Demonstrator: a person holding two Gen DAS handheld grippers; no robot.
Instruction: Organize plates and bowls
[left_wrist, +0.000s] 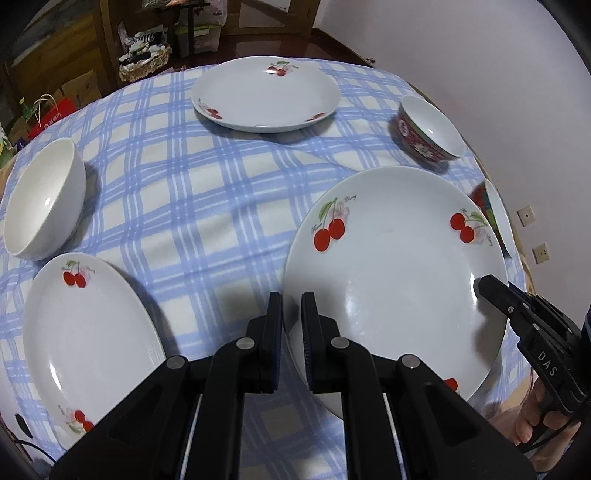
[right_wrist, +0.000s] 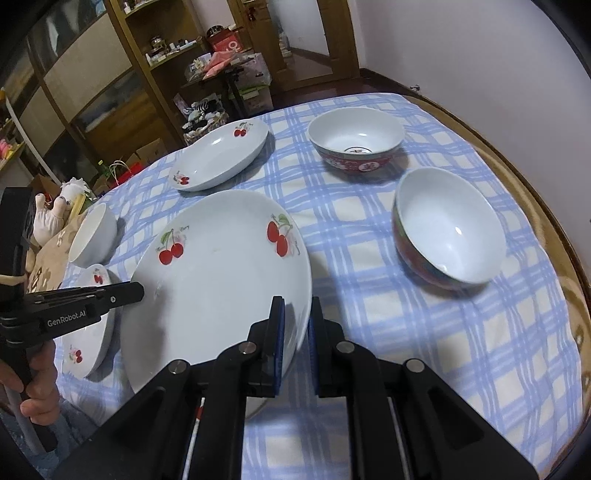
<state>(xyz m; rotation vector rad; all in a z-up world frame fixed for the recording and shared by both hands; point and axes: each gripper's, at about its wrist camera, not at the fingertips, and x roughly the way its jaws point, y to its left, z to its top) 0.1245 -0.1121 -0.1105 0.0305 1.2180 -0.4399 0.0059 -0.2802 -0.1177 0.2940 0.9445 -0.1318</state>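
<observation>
White china with red cherries, the big plate (left_wrist: 391, 273) is hanging between my two grippers, tilted and seemingly lifted off the checked cloth (left_wrist: 207, 206), judging by the shadow under its near edge. I am pinching its left rim with the left gripper (left_wrist: 291, 314) and its right rim with the right gripper (right_wrist: 297, 321), both nearly closed on the thin edge. I am judging that the coming move turns on what lies to the left: a small plate (left_wrist: 92, 332) sitting just beside the left gripper, lower and flat, so the left hand is nearer that likely stacking spot. A far plate (left_wrist: 264, 92) is lying well apart, beyond the big one.
</observation>
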